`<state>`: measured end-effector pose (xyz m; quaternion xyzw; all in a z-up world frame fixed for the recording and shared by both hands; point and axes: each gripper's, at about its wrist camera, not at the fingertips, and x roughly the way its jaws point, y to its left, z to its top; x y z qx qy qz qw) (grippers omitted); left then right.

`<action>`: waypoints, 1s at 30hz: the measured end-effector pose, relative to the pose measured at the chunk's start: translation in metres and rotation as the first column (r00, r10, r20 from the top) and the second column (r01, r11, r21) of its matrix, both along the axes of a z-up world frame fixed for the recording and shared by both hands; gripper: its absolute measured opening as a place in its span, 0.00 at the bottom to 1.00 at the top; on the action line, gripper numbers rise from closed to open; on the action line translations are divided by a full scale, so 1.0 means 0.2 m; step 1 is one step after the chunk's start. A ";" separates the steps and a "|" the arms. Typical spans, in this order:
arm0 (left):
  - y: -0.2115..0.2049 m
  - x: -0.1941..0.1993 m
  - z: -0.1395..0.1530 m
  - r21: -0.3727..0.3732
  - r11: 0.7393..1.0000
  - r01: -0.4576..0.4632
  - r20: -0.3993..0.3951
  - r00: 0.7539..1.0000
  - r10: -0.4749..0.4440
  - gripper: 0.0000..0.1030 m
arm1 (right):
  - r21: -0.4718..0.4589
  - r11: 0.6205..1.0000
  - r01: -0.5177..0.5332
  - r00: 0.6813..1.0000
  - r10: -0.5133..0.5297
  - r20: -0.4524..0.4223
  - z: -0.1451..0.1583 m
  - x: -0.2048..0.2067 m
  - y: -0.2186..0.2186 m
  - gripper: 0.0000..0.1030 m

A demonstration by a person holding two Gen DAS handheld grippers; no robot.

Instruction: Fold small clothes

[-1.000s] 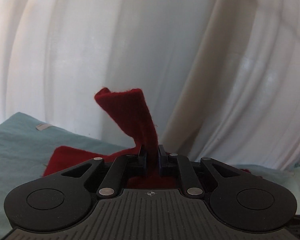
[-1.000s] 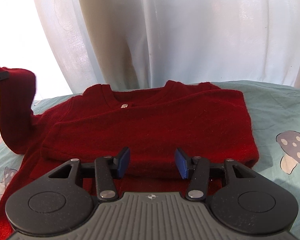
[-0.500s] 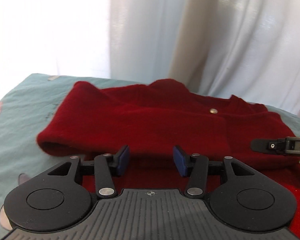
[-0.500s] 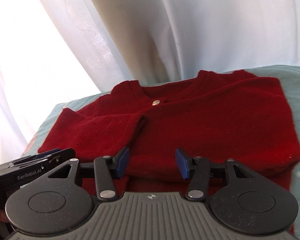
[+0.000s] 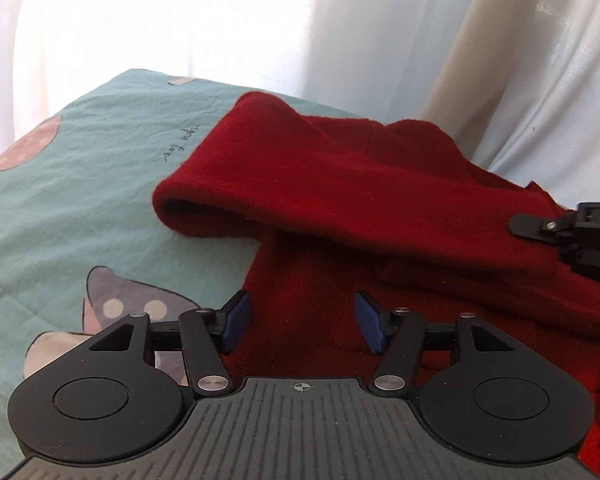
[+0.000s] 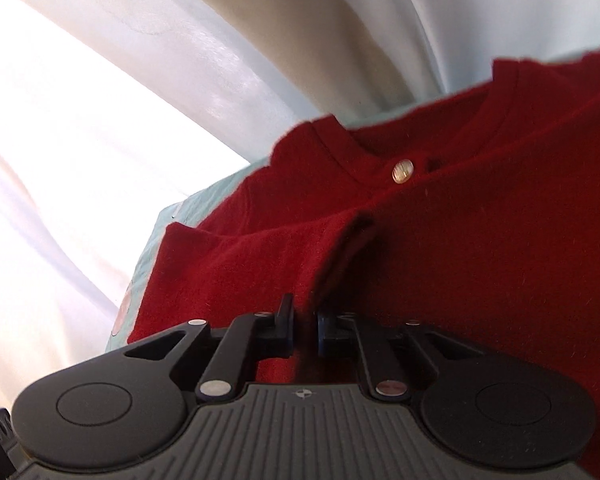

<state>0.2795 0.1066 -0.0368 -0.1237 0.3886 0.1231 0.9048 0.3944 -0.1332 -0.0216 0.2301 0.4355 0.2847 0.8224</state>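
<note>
A small dark red knit sweater (image 5: 340,208) lies on a teal sheet (image 5: 80,184), its left sleeve folded across the body. My left gripper (image 5: 300,322) is open and empty, just above the sweater's lower left edge. My right gripper (image 6: 304,326) is shut on the cuff end of the folded sleeve (image 6: 260,256); it also shows at the right edge of the left wrist view (image 5: 572,228). The sweater's collar and a pale button (image 6: 402,171) show in the right wrist view.
The teal sheet carries mushroom prints (image 5: 132,312) and a red spot (image 5: 24,150) at the left. White curtains (image 5: 260,28) hang close behind the surface, and the sheet's far edge runs along them.
My left gripper let go of the sleeve, opened, and moved down to the left side. My right gripper moved in to the left and shut on the sleeve's cuff.
</note>
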 end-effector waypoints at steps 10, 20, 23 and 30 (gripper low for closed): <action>0.08 0.15 -0.01 0.011 0.999 -0.039 -0.005 0.999 0.039 0.58 | -0.136 0.981 0.141 0.953 -0.096 0.289 0.37 -0.19 -0.36 0.10; 0.07 0.25 -0.04 0.029 1.000 0.002 -0.030 1.000 -0.001 0.56 | -0.049 0.978 0.203 0.979 -0.201 0.030 0.04 -0.13 -0.64 0.35; 0.06 0.25 -0.06 0.036 0.999 0.016 -0.038 0.999 -0.015 0.56 | 0.012 0.978 0.207 0.978 -0.207 -0.018 -0.01 -0.10 -0.68 0.45; 0.05 0.28 -0.06 0.043 0.999 0.012 -0.040 0.999 -0.010 0.56 | 0.031 0.984 0.176 0.984 -0.176 -0.009 -0.02 -0.05 -0.62 0.14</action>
